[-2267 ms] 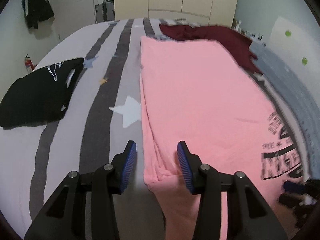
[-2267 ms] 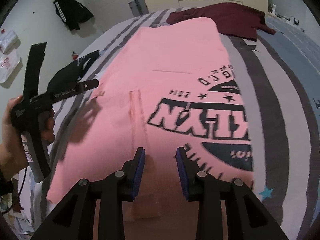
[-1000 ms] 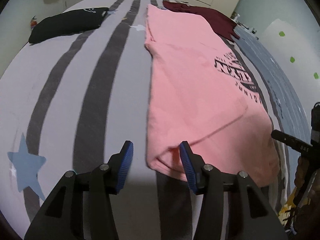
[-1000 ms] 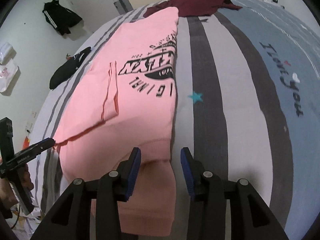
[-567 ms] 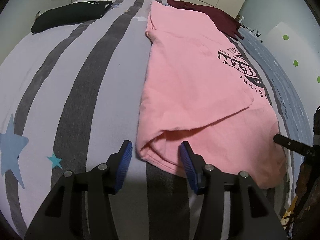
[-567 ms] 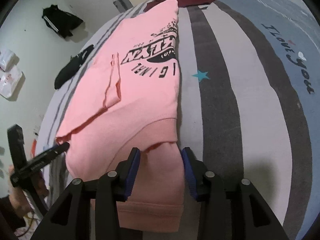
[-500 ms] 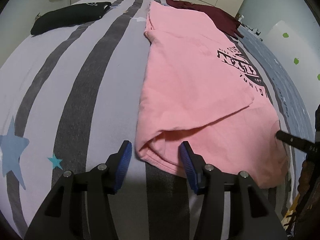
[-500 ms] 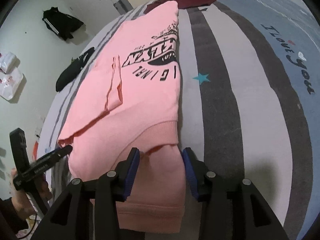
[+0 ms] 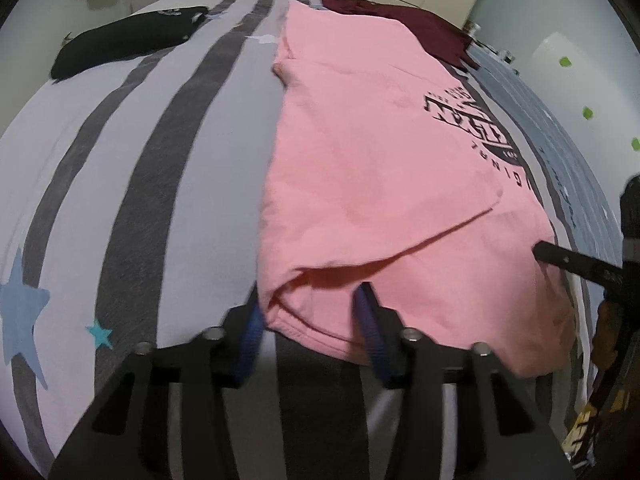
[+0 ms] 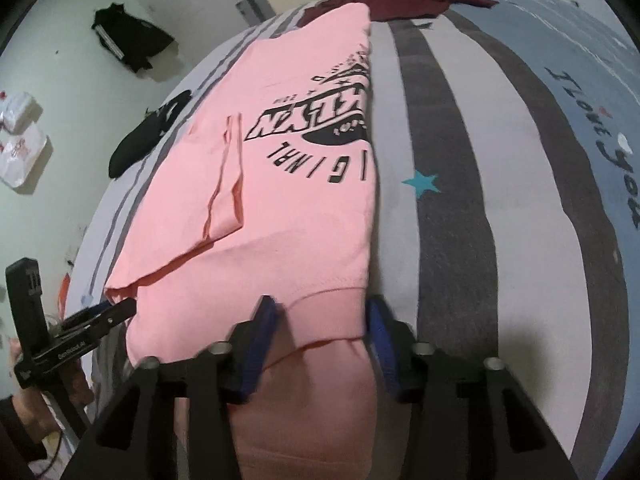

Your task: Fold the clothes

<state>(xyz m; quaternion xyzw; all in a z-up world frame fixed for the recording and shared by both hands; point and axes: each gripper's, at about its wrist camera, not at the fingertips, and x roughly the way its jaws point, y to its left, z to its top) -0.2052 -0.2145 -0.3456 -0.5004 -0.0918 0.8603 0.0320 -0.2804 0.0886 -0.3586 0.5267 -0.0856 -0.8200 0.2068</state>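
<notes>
Noting both tongs advanced since 1 s ago: left gripper (image 9: 310, 318) and right gripper (image 10: 322, 330), spread, straddle 2 hem corners of my pink sweatshirt (image 9: 372, 168) at 6 o'clock, ready to pinch.

The near hem of the pink sweatshirt (image 10: 288, 208) ran under the right tool (image 10: 320, 332) and out past the bottom edge of the right wrist view, so its end could not be seen. In the left wrist view the folded corner sat between the pads of the left tool (image 9: 310, 320), and whether they touched the cloth could not be told. The black print (image 9: 472, 120) was too warped to read. The maroon garment (image 9: 404, 24) lay partly behind the sweatshirt. The black garment (image 9: 124, 40) was blurred.
</notes>
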